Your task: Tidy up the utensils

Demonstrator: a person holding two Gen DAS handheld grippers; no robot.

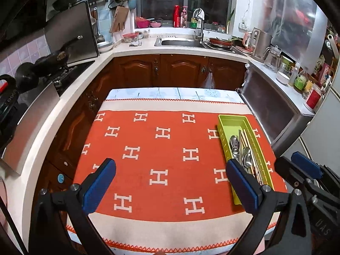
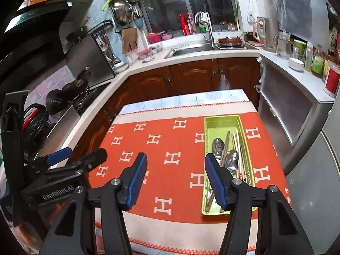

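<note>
Between the wide-spread fingers of the left claw (image 1: pixel 171 188) and the right claw (image 2: pixel 176 180) lies only orange cloth (image 1: pixel 161 159); neither grips anything. Ahead and right of both, on the table, the green tray (image 2: pixel 221 121) holds spoons (image 2: pixel 231 160) and chopsticks (image 2: pixel 237 142) lengthwise, so they fit its narrow shape.

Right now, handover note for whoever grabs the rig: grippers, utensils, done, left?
Left gripper: open, empty, held above the orange cloth.
Right gripper: open, empty, just left of the green tray.
Utensils: spoons and chopsticks lie in the tray, at the table's right side, handles toward the near end.
Done: no loose utensils visible on the cloth; all those seen are in the tray.
Left: apparently little; perhaps check that spoons and chopsticks are sorted, since they overlap.
</note>
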